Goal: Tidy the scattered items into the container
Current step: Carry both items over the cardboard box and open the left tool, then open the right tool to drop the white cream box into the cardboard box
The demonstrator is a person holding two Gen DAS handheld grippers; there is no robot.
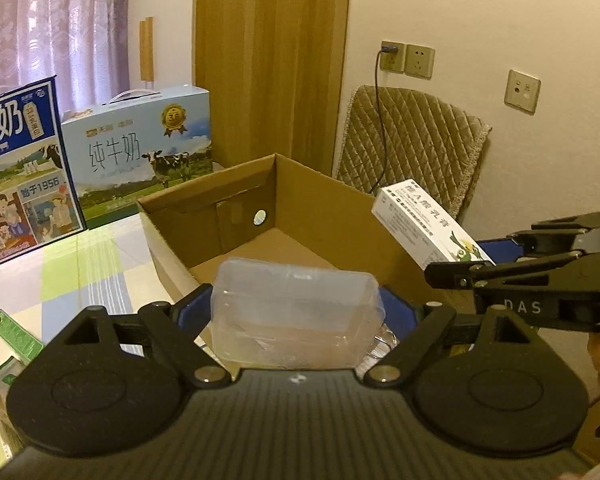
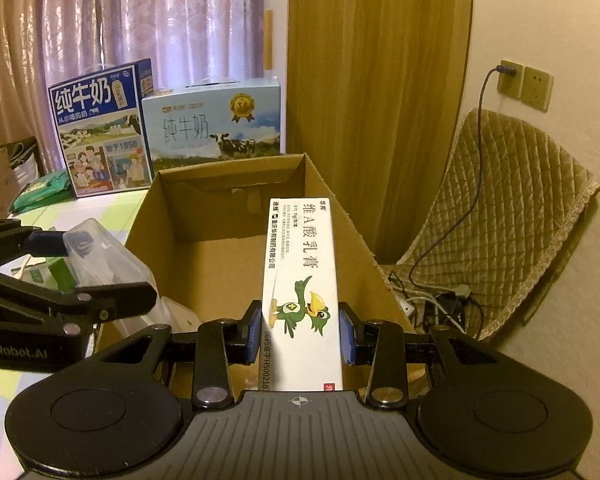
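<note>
Holding items over open brown cardboard box [image 2: 204,264] for release | left tongs [image 1: 296,312] clamp clear plastic case [image 1: 296,308] | right tongs [image 2: 302,330] grip white ointment carton [image 2: 300,272] lengthwise, aimed inside

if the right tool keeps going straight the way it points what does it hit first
Probably the far wall of the cardboard box. The right tool, shut on the ointment box, points over the open box toward that wall; depth is hard to judge, so the ointment box's tip would likely touch first.
</note>
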